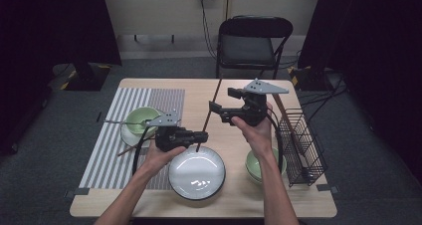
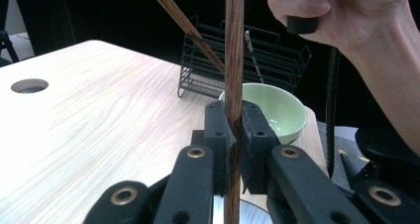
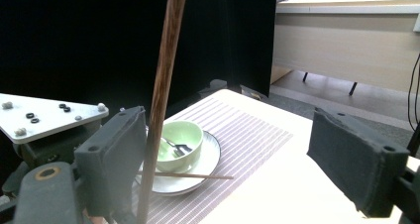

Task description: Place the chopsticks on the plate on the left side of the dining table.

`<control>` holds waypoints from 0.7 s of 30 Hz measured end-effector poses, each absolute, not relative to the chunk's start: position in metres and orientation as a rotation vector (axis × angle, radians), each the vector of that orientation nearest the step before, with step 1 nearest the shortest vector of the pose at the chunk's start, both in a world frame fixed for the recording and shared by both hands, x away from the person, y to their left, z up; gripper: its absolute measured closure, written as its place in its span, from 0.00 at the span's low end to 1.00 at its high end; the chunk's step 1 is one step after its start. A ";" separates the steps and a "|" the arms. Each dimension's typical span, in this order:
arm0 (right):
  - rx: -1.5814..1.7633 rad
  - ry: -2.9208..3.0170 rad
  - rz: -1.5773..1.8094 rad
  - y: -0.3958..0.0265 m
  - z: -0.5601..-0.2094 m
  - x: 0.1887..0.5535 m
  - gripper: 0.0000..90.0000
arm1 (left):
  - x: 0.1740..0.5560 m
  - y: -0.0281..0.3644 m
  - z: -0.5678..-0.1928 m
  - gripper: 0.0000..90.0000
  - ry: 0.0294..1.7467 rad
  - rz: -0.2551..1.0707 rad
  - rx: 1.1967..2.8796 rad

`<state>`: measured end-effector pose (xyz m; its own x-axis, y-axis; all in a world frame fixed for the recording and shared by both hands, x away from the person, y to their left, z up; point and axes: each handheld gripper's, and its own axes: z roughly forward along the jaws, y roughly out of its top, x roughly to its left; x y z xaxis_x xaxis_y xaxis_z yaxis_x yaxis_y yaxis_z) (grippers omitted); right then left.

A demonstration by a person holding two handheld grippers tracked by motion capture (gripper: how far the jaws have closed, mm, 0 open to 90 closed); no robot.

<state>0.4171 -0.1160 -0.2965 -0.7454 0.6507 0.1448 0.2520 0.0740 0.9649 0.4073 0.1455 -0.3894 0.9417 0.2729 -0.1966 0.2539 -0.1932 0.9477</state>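
My left gripper [image 1: 201, 135] is clamped on a brown chopstick [image 1: 211, 108] standing above the white plate [image 1: 196, 172] — my right gripper [image 1: 215, 110] gapes wide beside it, gripping nothing.

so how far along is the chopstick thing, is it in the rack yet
Not yet. Done: one dark wooden chopstick already leans in the black wire rack. In hand: the left tongs are clamped on the second dark wooden chopstick, held upright above the white round plate; the right tongs stand open beside it. Left: getting it into the rack, plus a thin chopstick lying on the far plate.
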 end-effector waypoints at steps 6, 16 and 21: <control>0.903 2.028 1.717 -0.116 -0.299 0.417 0.17 | 0.406 0.152 -0.389 0.93 0.396 0.027 1.782; 0.912 2.023 1.715 -0.115 -0.299 0.419 0.17 | 0.406 0.160 -0.387 0.93 0.404 0.040 1.769; 0.916 2.023 1.710 -0.115 -0.300 0.421 0.17 | 0.407 0.162 -0.387 0.93 0.408 0.036 1.768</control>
<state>0.4207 -0.1154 -0.2998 -0.7356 0.6612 0.1471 0.2552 0.0693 0.9644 0.4067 0.1617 -0.3871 0.9369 0.2911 -0.1938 0.2522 -0.1785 0.9511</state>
